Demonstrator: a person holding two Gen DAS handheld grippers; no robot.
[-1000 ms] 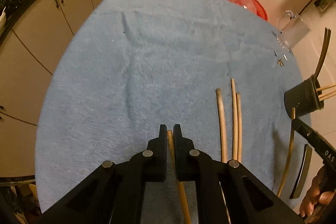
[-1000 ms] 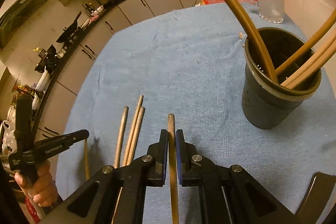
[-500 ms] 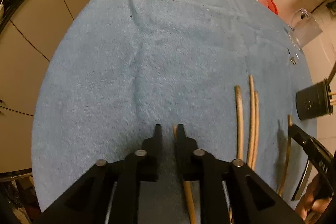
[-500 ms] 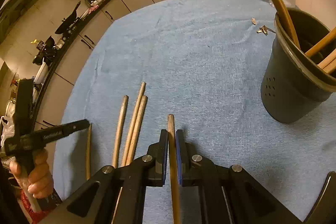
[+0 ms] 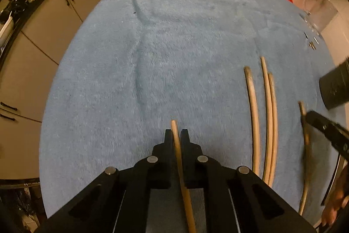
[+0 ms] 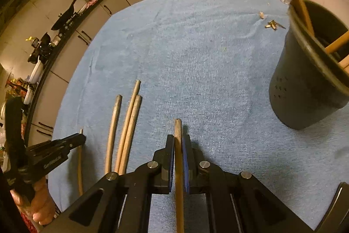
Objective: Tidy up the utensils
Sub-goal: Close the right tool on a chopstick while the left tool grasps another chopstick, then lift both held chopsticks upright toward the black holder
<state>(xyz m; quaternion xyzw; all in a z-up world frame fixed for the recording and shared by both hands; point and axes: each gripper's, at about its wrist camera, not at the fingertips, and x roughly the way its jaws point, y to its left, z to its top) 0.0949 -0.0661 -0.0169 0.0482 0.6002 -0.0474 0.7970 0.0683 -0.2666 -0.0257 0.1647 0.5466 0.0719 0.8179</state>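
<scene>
Chopstick (image 6: 178, 130) sits pinched in your right tongs (image 6: 178, 139), jaws clenched on it. Its long axis runs straight along the fingers, with the tip poking out just past them and the rest trailing back under the rig. A second chopstick (image 5: 174, 126) is in your left tongs (image 5: 176, 134), also clamped and lying the same way.

The dark holder (image 6: 301, 84) stands upright ahead and to the right of the right tongs, well apart from them, with sticks already leaning in it. From the left tongs it is far off to the right, at the frame edge. So the right hand is nearer and probably goes first.

The stick points forward, not down, so you likely need to tip it toward upright over the rim.

Three loose chopsticks (image 6: 128, 123) lie ahead-left of the right tongs on the blue towel (image 6: 196, 58), roughly parallel to the held one.
</scene>
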